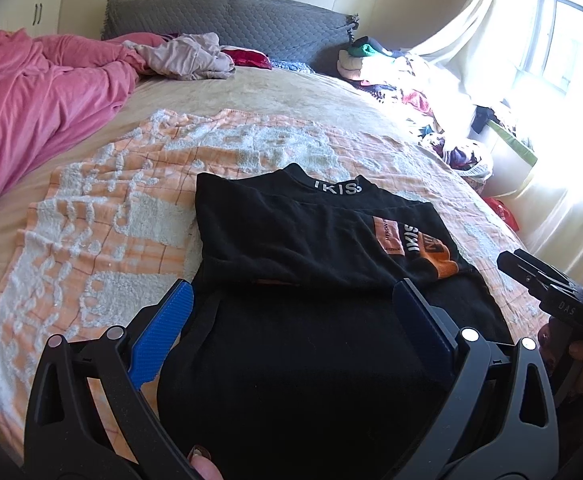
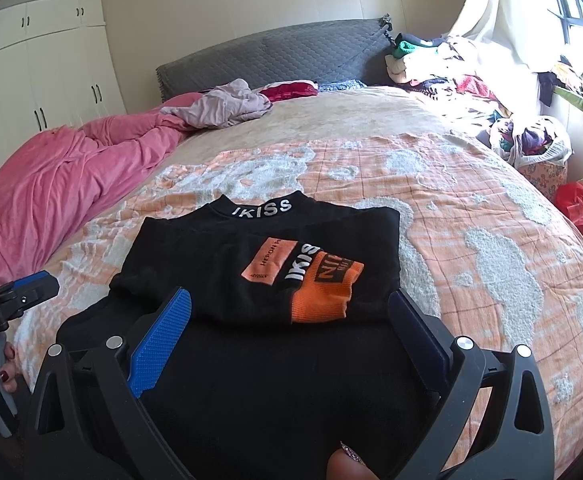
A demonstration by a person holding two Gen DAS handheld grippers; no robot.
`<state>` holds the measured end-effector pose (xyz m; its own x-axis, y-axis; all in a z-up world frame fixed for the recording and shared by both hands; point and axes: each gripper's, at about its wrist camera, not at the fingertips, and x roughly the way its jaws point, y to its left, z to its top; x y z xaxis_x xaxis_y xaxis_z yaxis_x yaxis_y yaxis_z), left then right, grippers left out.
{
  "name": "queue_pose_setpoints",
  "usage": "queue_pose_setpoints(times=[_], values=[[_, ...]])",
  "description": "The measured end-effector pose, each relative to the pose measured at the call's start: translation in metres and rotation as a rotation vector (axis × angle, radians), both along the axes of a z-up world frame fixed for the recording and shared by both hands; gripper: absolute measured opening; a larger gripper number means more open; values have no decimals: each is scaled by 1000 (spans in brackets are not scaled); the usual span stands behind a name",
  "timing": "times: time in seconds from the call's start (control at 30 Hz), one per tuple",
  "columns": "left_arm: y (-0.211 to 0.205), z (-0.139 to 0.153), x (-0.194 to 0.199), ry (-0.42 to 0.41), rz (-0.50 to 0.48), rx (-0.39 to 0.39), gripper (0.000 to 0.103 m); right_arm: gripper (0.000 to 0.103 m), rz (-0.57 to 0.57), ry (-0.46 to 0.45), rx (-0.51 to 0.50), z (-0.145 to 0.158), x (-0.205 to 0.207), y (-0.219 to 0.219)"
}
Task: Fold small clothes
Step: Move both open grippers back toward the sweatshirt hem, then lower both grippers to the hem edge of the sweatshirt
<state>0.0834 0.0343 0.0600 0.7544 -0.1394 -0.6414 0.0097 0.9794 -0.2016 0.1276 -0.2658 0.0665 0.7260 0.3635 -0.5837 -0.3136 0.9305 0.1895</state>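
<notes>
A small black top [image 1: 303,240] with an "IKISS" collar and an orange-cuffed sleeve [image 1: 443,266] folded across it lies on an orange and white blanket [image 1: 103,216]. My left gripper [image 1: 291,300] is open, its blue pads [image 1: 163,332] spread over the top's lower half. In the right wrist view the same top [image 2: 259,264] lies with the orange cuff [image 2: 323,300] on its chest. My right gripper [image 2: 289,312] is open above the top's lower part. Neither gripper holds anything.
A pink duvet [image 1: 39,96] lies bunched at the left. A grey headboard [image 2: 275,52] is at the back with crumpled clothes [image 2: 227,106]. A clothes pile [image 2: 451,68], a full bag [image 2: 531,144] and a red bag [image 2: 581,208] stand right.
</notes>
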Motion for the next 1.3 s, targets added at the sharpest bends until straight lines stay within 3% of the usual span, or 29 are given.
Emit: queue_pose_setpoints(times=[0.83,1.3], values=[[-2,-48,-38,150,22,59,94,98,-41,107,-56,-31,-53,-34],[22,-54,-60,189,86,53,94,98,-41,161,-86,-43,-80,-40]])
